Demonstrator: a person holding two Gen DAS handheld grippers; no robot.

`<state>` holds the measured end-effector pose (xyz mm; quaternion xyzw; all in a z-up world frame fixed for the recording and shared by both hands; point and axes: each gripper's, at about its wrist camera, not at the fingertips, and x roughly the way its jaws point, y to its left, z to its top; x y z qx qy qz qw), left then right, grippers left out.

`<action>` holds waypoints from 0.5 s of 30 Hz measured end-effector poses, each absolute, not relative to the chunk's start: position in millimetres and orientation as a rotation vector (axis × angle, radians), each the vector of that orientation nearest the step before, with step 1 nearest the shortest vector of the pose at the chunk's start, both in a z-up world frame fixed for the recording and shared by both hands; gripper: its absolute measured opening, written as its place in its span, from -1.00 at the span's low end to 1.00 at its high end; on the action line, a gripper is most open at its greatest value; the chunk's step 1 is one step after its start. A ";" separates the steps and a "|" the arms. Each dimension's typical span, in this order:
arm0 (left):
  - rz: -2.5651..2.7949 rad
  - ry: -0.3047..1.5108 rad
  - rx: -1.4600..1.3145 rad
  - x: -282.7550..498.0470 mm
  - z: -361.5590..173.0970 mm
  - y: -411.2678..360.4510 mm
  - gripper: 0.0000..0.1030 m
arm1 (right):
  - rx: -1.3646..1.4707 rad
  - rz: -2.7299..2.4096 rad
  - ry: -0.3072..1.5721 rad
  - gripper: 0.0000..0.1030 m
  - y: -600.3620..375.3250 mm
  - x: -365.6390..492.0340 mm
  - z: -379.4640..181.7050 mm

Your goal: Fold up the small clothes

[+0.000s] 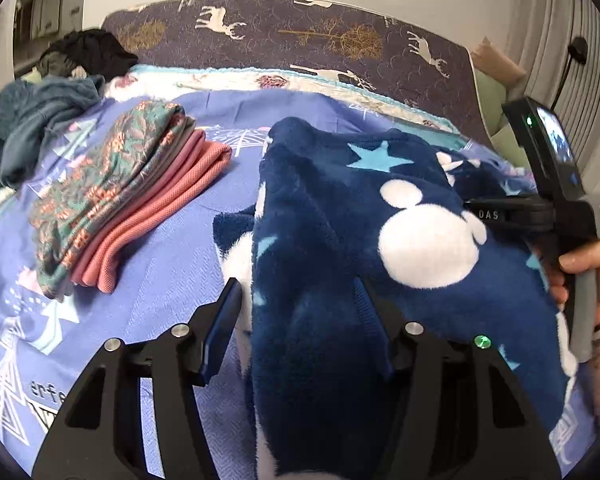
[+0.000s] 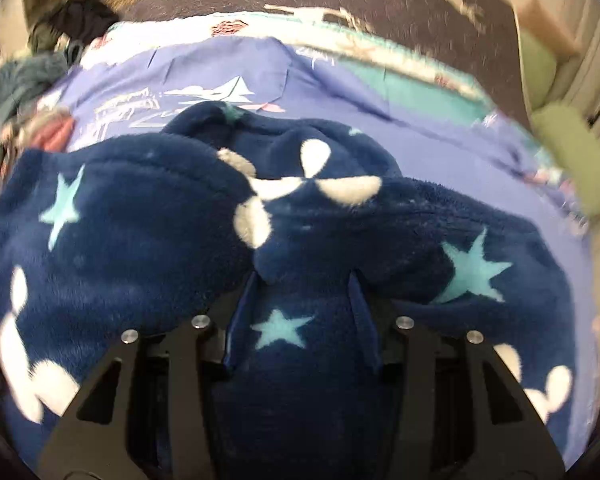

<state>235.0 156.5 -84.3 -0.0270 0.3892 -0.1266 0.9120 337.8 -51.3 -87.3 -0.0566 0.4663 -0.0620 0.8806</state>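
Note:
A navy fleece garment (image 1: 332, 216) with white mouse-head shapes and pale blue stars lies bunched on the purple bedsheet (image 1: 172, 264). My left gripper (image 1: 298, 292) is open around a hanging fold of it: the fleece lies against the right finger, and the left finger (image 1: 220, 324) stands apart from it. In the right wrist view the same fleece (image 2: 140, 220) fills the frame. My right gripper (image 2: 302, 280) is shut on a starred fold that packs the space between its fingers. The left wrist view shows that right gripper's body (image 1: 556, 184) at the right edge, held by a hand (image 1: 596, 272).
A folded stack of floral and pink clothes (image 1: 120, 208) lies to the left on the bed. Teal (image 1: 40, 120) and dark (image 1: 88, 50) garments are heaped at the far left corner. A deer-patterned headboard (image 1: 300, 36) runs along the back. Green cushions (image 2: 560, 148) sit off the right side.

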 end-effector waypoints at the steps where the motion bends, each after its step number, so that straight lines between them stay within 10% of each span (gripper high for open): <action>1: -0.262 0.803 -0.059 235.1 -85.2 157.1 0.17 | -0.102 -0.115 0.973 -0.04 -54.0 338.7 -86.4; 15: -0.245 0.790 -0.040 227.9 -82.5 151.9 0.20 | -0.117 -0.138 0.956 0.15 -58.9 367.9 -88.2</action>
